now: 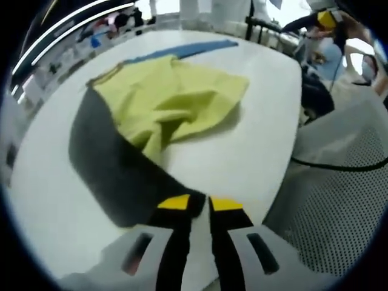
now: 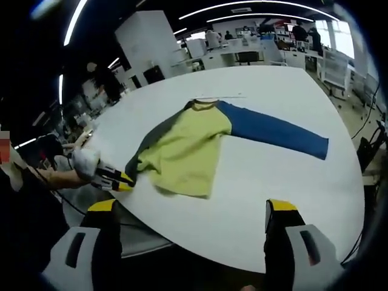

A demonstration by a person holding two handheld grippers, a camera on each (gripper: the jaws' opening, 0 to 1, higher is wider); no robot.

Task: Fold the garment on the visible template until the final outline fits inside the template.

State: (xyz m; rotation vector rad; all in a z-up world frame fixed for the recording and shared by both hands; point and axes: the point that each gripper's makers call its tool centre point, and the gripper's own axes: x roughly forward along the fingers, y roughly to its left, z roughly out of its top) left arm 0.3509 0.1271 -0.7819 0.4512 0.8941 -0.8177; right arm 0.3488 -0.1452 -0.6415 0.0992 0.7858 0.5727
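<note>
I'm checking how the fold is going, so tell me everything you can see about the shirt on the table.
The shirt is soft knit fabric with a yellow-green body, one blue sleeve stretched flat away from it, and one dark grey sleeve. Its body is rumpled and partly folded over itself. It lies on the white table. The left gripper, shut, pinches the grey sleeve's end near the table edge.

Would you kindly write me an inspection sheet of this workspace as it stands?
Surface: white table, round-edged.
Job's things: yellow-bodied long-sleeved shirt, rumpled, body partly folded; blue sleeve spread flat; dark grey sleeve extended. Template: cannot tell.
Clutter: nothing seen on the table.
Grippers: left hand-held gripper shut on the dark grey sleeve's end; right hand-held gripper open, holding nothing, at the table edge.
Cables: black cable over white mesh fabric.
Surroundings: workshop desks, ceiling lights, people behind.
</note>
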